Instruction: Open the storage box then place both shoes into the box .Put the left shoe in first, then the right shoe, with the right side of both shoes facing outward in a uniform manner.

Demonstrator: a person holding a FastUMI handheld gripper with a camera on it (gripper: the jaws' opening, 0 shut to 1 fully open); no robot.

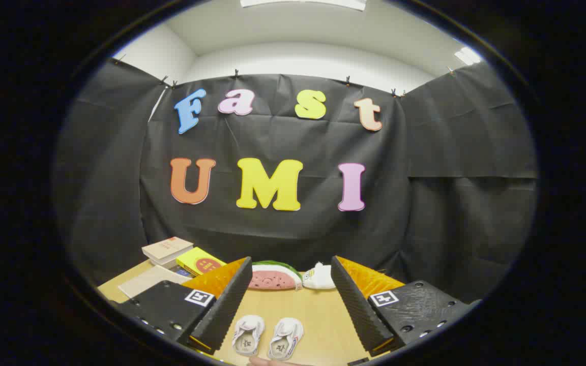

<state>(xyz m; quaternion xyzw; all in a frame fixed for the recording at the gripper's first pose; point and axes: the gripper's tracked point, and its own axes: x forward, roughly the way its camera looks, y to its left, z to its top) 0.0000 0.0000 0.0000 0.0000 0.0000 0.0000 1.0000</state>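
Observation:
Two small white shoes lie side by side on the wooden table (318,315), the left one (247,334) and the right one (286,338), openings up. They sit low between my fingers, close below the camera. My gripper (291,267) is held above the table and stands open, nothing between its ribbed black pads (227,305). No storage box shows among the things on the table.
A watermelon-slice cushion (275,277) and a small white soft toy (319,277) lie at the table's far edge, beyond the fingertips. Books (167,249), a yellow one (200,262) and a tan sheet (146,282) are stacked at the far left. A fingertip of a hand (267,361) shows just below the shoes.

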